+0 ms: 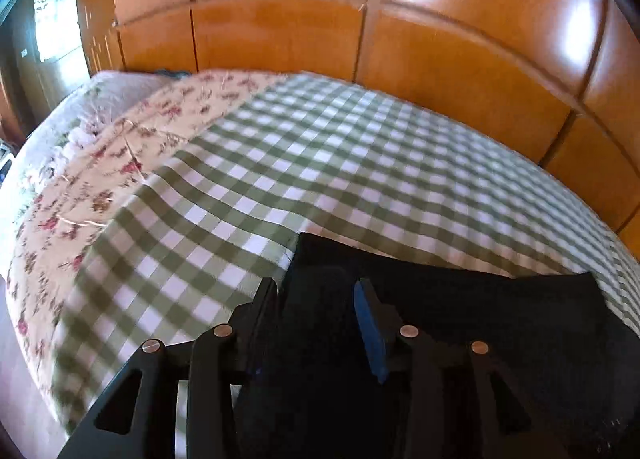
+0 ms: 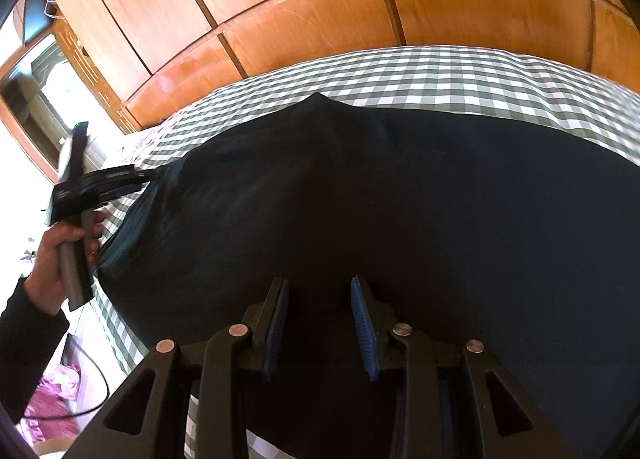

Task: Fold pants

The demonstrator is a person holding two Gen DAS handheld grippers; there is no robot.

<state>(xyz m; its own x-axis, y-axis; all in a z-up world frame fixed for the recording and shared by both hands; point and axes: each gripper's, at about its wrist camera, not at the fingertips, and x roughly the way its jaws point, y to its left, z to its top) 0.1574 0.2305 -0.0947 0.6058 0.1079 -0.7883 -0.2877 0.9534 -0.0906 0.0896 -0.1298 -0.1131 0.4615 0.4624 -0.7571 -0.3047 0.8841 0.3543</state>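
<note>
Bedroom with glossy wooden wardrobe panels (image 1: pixel 440 71) behind a bed under a green-and-white checked cover (image 1: pixel 320 163); floral bedding (image 1: pixel 120 163) bunched at the cover's far left edge. Dark pants (image 2: pixel 360 199) spread flat across the checked cover, filling most of the right wrist view, one peaked edge toward the wardrobe. Left gripper (image 1: pixel 316 287) angled down over a corner of the pants, fingers parted with dark cloth lying between them; pads not seen pressing on it, so released rather than clamped. Same left gripper seen from the right side (image 2: pixel 148 177), its tips at the left edge of the pants, handle gripped by a bare hand (image 2: pixel 60 251) emerging from a black sleeve (image 2: pixel 28 351). Right gripper (image 2: pixel 320 291) poised low above the near part of the pants, blue pads (image 2: pixel 362 327) apart, cloth beneath and between them; whether pinching a fold, cannot tell. Pink bag (image 2: pixel 52 403) on the floor at lower left.
</note>
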